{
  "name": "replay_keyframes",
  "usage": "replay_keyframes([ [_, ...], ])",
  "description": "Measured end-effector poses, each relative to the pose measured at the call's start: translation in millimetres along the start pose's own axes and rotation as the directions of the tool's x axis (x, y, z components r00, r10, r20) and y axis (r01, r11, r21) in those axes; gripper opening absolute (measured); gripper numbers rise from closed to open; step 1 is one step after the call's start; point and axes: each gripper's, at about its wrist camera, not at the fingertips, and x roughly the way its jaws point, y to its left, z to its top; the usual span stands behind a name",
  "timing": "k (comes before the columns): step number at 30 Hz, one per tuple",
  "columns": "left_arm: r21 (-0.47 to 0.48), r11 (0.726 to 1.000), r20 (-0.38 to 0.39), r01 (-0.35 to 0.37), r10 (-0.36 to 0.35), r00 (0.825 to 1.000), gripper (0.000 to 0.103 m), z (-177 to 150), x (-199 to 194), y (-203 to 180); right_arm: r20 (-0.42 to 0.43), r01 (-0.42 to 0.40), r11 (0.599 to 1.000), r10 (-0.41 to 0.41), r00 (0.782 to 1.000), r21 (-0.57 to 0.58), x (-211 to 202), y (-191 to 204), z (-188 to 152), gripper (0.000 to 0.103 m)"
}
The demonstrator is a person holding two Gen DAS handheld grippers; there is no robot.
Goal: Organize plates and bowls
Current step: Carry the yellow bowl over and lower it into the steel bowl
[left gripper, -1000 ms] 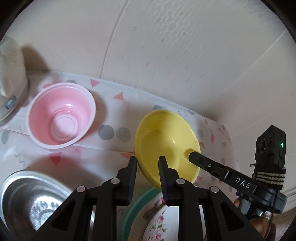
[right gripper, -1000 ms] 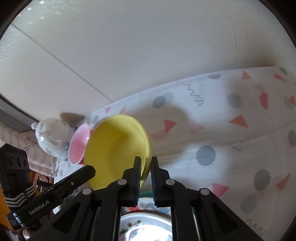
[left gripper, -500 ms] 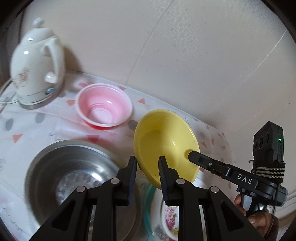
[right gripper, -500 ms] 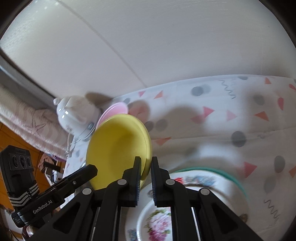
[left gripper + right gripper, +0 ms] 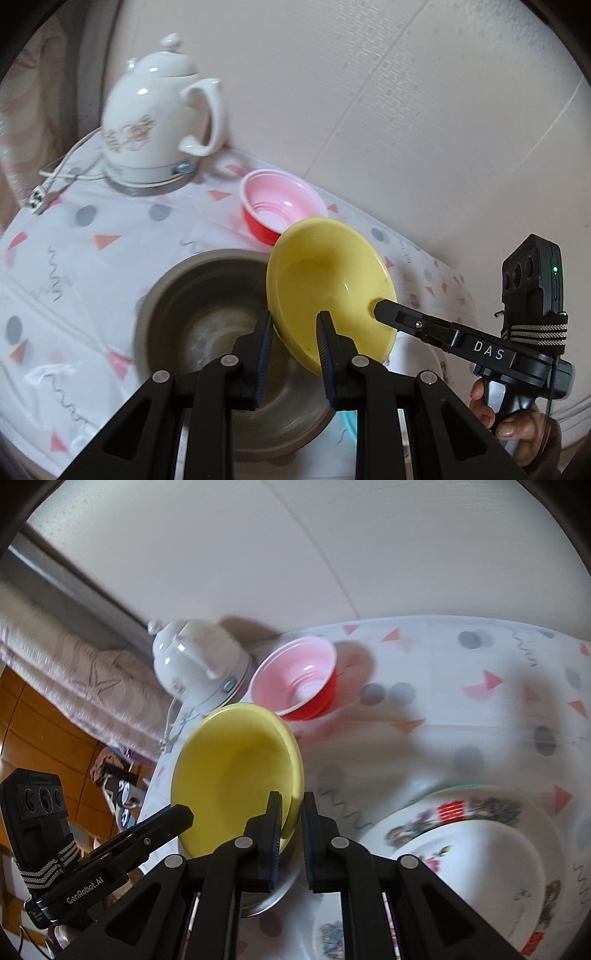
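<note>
Both grippers grip the same yellow bowl [image 5: 325,280], each on its rim. The left gripper [image 5: 294,332] has its fingers a moderate way apart, one finger outside the bowl's wall and the other inside the hollow, with the rim between them; whether both pads press the wall cannot be told. The right gripper [image 5: 290,814] has its fingers drawn nearly together and pinches the thin rim at the bowl's lower edge.

The bowl is smooth, glossy and round, shallow with a flared lip. It is held in the air, tilted steeply, its opening facing up and toward the left-wrist camera. It hangs over the rim of a large steel bowl [image 5: 177,295], which is dull grey and deep and stands on the table.

Beyond it sits a small ribbed bowl [image 5: 280,206], pink inside and red outside, upright on the cloth. Further back a white ceramic kettle [image 5: 159,125] with a floral print and a looped handle stands on a metal base, a cord trailing from it.

In the right-wrist view a floral plate [image 5: 461,812] with a green rim lies beside the steel bowl and carries a white dish [image 5: 491,867].

The table wears a white plastic tablecloth [image 5: 92,266] printed with pink triangles, grey dots and squiggles. Behind is a pale textured wall [image 5: 388,92].
</note>
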Motion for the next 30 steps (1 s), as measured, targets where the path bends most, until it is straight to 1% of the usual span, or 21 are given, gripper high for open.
replay_keyframes([
  [6, -0.048, 0.998, -0.005, -0.033, 0.033, 0.999, 0.024, -15, -11, 25, -0.057, -0.019, 0.999, 0.017, 0.998, -0.039, 20, 18, -12, 0.010],
  [10, -0.079, 0.995, -0.028, -0.056, 0.053, 0.998, 0.024, -25, -10, 41, -0.098, -0.015, 0.998, 0.009, 0.995, -0.060, 34, 26, -19, 0.010],
  [15, -0.094, 0.993, -0.053, -0.074, 0.069, 0.996, 0.024, -34, -5, 54, -0.135, 0.002, 0.997, -0.011, 0.991, -0.072, 47, 30, -27, 0.010],
  [23, -0.099, 0.992, -0.074, -0.075, 0.068, 0.995, 0.024, -34, 3, 61, -0.147, 0.048, 0.995, -0.060, 0.987, -0.085, 56, 29, -28, 0.010],
  [30, -0.089, 0.993, -0.073, -0.073, 0.067, 0.995, 0.024, -30, 5, 63, -0.161, 0.067, 0.995, -0.079, 0.984, -0.077, 62, 27, -29, 0.011],
])
